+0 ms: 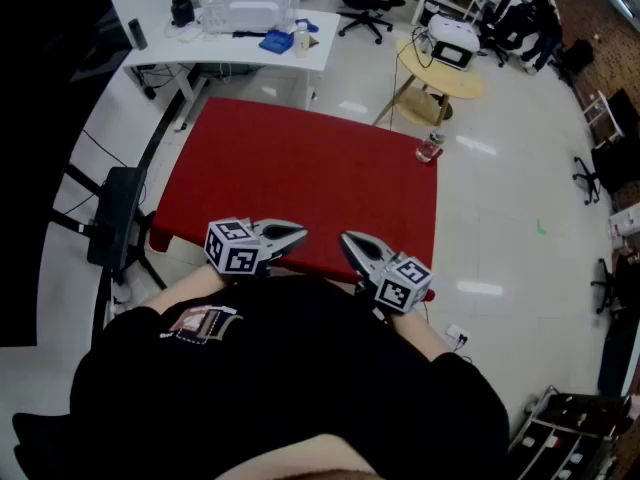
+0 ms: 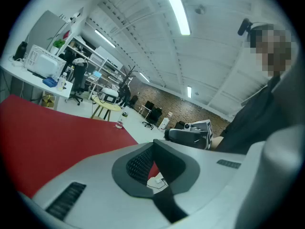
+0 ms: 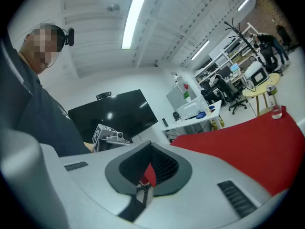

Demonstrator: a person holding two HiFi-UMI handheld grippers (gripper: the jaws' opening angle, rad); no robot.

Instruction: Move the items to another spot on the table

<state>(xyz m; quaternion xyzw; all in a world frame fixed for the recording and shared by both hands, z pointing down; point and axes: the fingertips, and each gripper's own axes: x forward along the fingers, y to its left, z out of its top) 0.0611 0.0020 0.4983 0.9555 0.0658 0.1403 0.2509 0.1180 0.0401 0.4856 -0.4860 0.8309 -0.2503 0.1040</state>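
The person's dark torso hides both forearms and the near edge of the red tabletop. Left tool is held at that edge, jaws pressed together, empty. Right tool just beside it, likewise closed and empty, tips converging. Clear bottle, too small to detail, stands at the far right corner

Bright ceiling strip lights, glare on floor, fisheye-warped edges, black corners
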